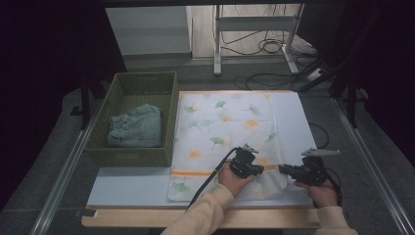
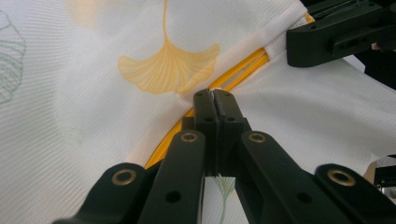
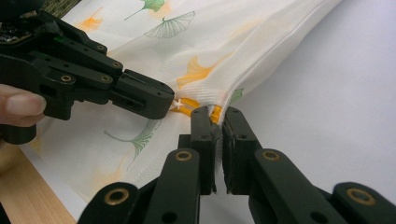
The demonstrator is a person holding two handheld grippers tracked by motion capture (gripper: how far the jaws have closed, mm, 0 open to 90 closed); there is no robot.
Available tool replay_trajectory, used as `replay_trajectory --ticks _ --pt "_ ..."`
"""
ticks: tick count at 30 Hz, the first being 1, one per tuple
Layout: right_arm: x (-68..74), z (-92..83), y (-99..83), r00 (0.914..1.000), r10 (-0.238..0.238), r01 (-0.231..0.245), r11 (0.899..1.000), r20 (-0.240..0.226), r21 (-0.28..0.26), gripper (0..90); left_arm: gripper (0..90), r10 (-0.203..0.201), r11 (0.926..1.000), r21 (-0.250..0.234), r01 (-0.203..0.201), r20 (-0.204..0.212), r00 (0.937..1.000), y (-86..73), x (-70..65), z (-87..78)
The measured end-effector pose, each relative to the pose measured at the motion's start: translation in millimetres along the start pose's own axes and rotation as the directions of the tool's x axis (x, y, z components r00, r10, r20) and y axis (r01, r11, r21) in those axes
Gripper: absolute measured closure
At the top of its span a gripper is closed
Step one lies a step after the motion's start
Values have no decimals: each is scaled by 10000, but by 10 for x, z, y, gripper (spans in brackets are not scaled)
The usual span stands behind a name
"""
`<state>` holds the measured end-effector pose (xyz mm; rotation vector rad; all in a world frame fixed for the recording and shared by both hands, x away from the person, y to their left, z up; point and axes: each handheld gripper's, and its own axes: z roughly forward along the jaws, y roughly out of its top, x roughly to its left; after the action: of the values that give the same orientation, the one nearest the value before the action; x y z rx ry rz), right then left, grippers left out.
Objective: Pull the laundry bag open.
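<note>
A white cloth printed with green and orange ginkgo leaves lies flat on a white board, with an orange stripe near its front end. Both grippers hold it at that stripe, close together at the front right. My left gripper points right, and in the left gripper view its jaws are pressed together on a fold of the cloth at the stripe. My right gripper points left toward it. In the right gripper view it pinches the cloth's folded right edge, with the left gripper just beside it.
A green woven basket stands left of the cloth and holds a folded denim garment. The white board rests on a wooden table edge. Metal rails run along both sides. Cables and a stand sit on the floor behind.
</note>
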<state>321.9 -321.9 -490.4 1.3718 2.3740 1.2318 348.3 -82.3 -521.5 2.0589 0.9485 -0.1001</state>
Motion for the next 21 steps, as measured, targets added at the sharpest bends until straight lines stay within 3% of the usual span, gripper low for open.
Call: replay_trajectory --ticks 21 --pt "-10 7 -8 9999 -27 27 10000 109 57 839 900 -56 10000 38 57 -208 9998 -54 70 -41"
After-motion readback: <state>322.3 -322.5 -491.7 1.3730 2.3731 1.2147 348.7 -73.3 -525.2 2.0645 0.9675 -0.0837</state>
